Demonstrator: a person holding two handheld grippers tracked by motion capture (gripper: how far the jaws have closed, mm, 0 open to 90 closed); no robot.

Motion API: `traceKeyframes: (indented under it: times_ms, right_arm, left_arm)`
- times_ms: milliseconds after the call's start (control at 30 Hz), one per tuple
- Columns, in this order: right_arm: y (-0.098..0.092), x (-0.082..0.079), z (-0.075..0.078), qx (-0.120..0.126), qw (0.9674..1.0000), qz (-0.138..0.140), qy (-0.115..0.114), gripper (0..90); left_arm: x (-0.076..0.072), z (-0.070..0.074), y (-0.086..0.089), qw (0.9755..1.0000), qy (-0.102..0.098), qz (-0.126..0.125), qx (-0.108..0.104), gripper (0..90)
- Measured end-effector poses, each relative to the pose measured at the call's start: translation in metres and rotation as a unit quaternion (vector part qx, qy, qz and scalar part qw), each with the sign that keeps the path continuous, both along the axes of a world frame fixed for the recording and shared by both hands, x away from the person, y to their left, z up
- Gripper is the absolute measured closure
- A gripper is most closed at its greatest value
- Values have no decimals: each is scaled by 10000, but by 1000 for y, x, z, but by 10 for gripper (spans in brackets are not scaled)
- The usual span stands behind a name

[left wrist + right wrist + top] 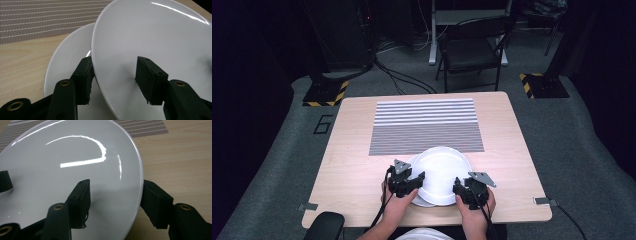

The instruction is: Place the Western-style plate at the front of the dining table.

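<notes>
Plates sit stacked near the front edge of the wooden table (357,165), just in front of the striped placemat (426,125). The upper plate (443,172) is tilted, and both grippers straddle its rim from opposite sides. The left gripper (414,181) has one jaw under the upper plate's left edge and the other over its top face; in the left gripper view the jaws stand apart around the rim, not visibly pinching it. The lower plate (66,57) lies flat on the table beneath, peeking out on the left side of the upper plate (155,37). The right gripper (459,190) brackets the upper plate's (75,177) right edge the same way, one jaw over the face and one outside the rim, with the jaws spread wide.
</notes>
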State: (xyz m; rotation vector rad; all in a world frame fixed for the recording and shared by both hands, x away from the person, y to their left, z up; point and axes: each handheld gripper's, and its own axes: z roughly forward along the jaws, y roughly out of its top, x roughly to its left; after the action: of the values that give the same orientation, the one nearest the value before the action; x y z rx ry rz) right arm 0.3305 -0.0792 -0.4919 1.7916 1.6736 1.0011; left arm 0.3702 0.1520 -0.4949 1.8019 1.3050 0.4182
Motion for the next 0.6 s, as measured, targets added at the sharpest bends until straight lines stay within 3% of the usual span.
traceKeyframes:
  times_ms: [600]
  right_arm:
    - [8, 17, 9, 161, 9999, 57, 7, 418]
  left_arm:
    - [11, 11, 10, 9998, -41, 145, -97, 481]
